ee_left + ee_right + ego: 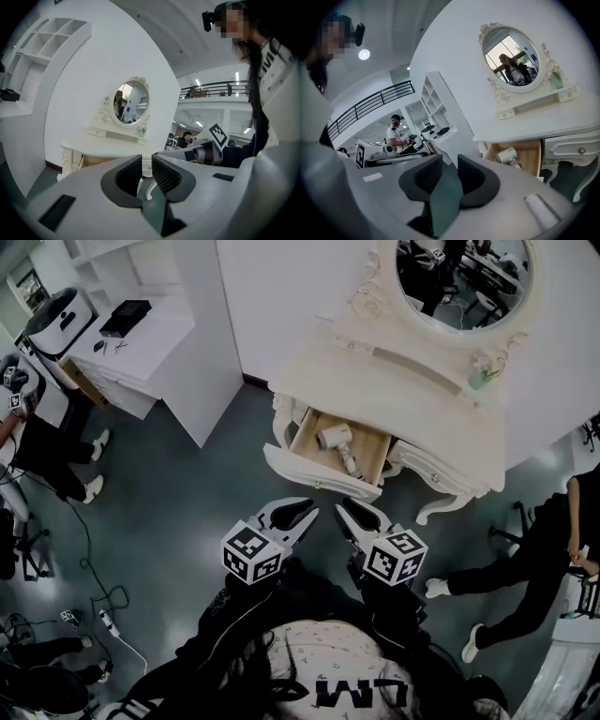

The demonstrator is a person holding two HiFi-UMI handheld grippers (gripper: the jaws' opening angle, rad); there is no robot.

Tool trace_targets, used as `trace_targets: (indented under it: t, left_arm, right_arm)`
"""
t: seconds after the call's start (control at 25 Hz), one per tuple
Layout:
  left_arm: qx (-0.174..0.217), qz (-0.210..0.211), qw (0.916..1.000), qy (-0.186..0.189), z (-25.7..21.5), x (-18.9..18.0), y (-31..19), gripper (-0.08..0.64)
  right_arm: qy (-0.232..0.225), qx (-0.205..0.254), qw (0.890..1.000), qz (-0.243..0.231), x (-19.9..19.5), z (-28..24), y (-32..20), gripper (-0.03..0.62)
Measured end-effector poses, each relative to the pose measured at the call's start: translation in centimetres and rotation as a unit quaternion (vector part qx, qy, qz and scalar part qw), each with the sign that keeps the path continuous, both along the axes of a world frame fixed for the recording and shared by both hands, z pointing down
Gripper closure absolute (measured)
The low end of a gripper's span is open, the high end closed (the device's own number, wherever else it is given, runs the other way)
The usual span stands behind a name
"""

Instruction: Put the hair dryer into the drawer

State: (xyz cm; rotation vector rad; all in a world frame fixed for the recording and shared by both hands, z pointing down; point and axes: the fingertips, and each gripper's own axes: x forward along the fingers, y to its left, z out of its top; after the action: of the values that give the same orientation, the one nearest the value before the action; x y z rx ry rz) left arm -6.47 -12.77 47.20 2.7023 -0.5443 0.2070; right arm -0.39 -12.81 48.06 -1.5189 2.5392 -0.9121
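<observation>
A white hair dryer (336, 439) lies inside the open wooden drawer (319, 479) of a cream dressing table (412, 399). In the right gripper view the hair dryer (507, 155) shows in the drawer (529, 152), well ahead of the jaws. Both grippers hang over the floor in front of the drawer, side by side and apart from it. My left gripper (302, 510) (146, 164) has its jaws drawn nearly together, with nothing between them. My right gripper (349, 512) (450, 168) is likewise narrowed to a slit and holds nothing. From the left gripper view, only the drawer's (91, 161) side is visible.
An oval mirror (464, 277) tops the dressing table. A white counter with shelves (141, 343) stands at the left. A person in black (525, 568) stands at the right and another (47, 456) at the left. Cables and a power strip (103, 620) lie on the dark floor.
</observation>
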Motion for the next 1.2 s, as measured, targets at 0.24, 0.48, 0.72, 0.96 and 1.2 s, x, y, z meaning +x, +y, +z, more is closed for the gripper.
trace_targets:
  t: [0.24, 0.48, 0.72, 0.96, 1.2]
  left_arm:
    - [-0.001, -0.011, 0.9999, 0.000, -0.3, 0.8, 0.7, 0.505]
    - [-0.002, -0.007, 1.0000, 0.001, -1.1, 3.4, 3.2, 0.505]
    - [0.001, 0.001, 0.9999, -0.015, -1.5, 5.4, 7.4, 0.505]
    - [0.012, -0.012, 0.9997, -0.020, -1.9, 5.9, 11.0, 0.505]
    - [0.015, -0.014, 0.9995, -0.025, -1.3, 6.5, 14.9, 0.505]
  right_arm:
    - [0.000, 0.000, 1.000, -0.004, 0.9, -0.5, 1.4, 0.481]
    - [0.008, 0.001, 1.000, 0.001, 3.6, -1.2, 4.8, 0.482]
    - [-0.003, 0.004, 1.000, -0.005, 5.2, -1.3, 8.1, 0.482]
    - [-0.005, 0.011, 1.000, -0.027, 5.1, -1.3, 11.7, 0.482]
    - [-0.001, 0.018, 0.999, -0.033, 5.5, -0.9, 15.3, 0.482]
